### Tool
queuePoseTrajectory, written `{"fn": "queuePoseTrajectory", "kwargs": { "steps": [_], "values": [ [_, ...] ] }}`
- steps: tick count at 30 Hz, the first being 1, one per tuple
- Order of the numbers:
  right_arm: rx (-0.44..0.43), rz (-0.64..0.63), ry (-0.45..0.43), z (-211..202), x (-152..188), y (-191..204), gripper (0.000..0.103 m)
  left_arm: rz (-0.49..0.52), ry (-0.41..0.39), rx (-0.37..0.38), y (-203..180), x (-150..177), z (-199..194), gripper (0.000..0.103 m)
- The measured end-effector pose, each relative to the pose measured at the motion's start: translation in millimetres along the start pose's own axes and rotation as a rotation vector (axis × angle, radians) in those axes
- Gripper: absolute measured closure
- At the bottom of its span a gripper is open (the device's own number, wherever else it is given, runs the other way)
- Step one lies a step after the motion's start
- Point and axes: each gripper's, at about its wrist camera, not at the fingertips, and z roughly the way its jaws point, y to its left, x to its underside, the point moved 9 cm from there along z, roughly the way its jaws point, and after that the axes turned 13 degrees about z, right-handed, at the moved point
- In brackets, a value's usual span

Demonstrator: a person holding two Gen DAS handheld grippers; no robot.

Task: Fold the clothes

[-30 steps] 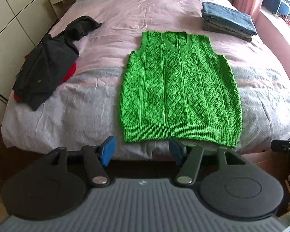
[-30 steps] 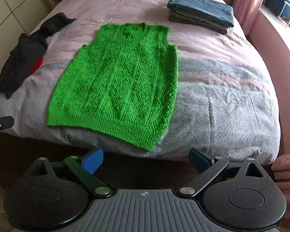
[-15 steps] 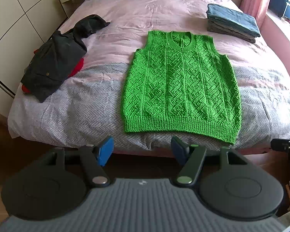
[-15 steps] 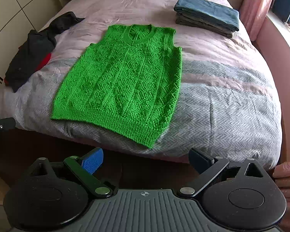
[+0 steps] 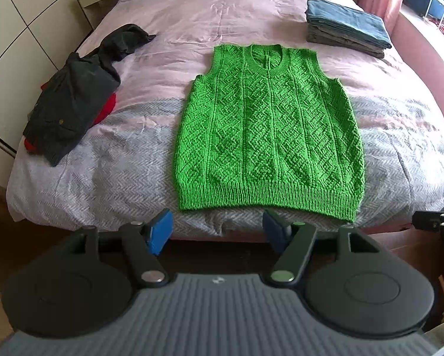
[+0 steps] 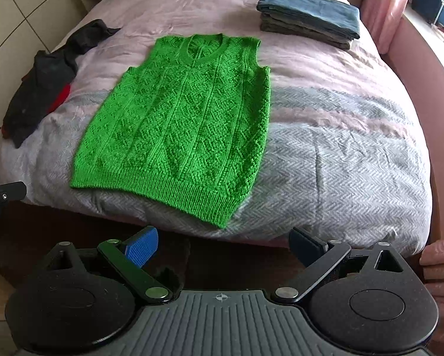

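Here a bright green sleeveless knitted vest with a diamond pattern (image 5: pixel 269 127) lies flat and face up on a bed covered by a pink and grey herringbone quilt (image 5: pixel 118 160), its round neckline toward the far end and its ribbed hem just at the near edge of the mattress. The left gripper (image 5: pixel 217 231) hovers off the near edge of the bed, in front of the hem, with its blue-padded fingers (image 5: pixel 160 232) spread wide and nothing between them. The right gripper (image 6: pixel 223 244) hangs likewise off the near edge, below the vest's right hem corner, its jaws wide apart and empty; a person's fingertips (image 6: pixel 441 264) show at the right edge of that view.

On the left side of the quilt, well apart from the vest, sits a crumpled heap of dark grey clothing with a red garment beneath it (image 5: pixel 73 98). Near the far right corner of the bed rests a neat stack of folded blue and grey clothes (image 5: pixel 348 28). A pink curtain (image 6: pixel 383 6) hangs beyond that stack, and pale panelled cupboard doors (image 5: pixel 14 29) run along the left of the bed.
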Motion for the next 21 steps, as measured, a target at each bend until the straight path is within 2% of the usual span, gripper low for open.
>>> {"fn": "queuePoseTrajectory", "kwargs": {
  "steps": [11, 21],
  "values": [
    [0.034, 0.062, 0.03, 38, -51, 19, 0.006, 0.026, 0.021, 0.049, 32, -47, 54, 0.038],
    [0.094, 0.166, 0.055, 83, -118, 47, 0.006, 0.122, 0.03, 0.085, 85, -135, 125, 0.038]
  ]
}}
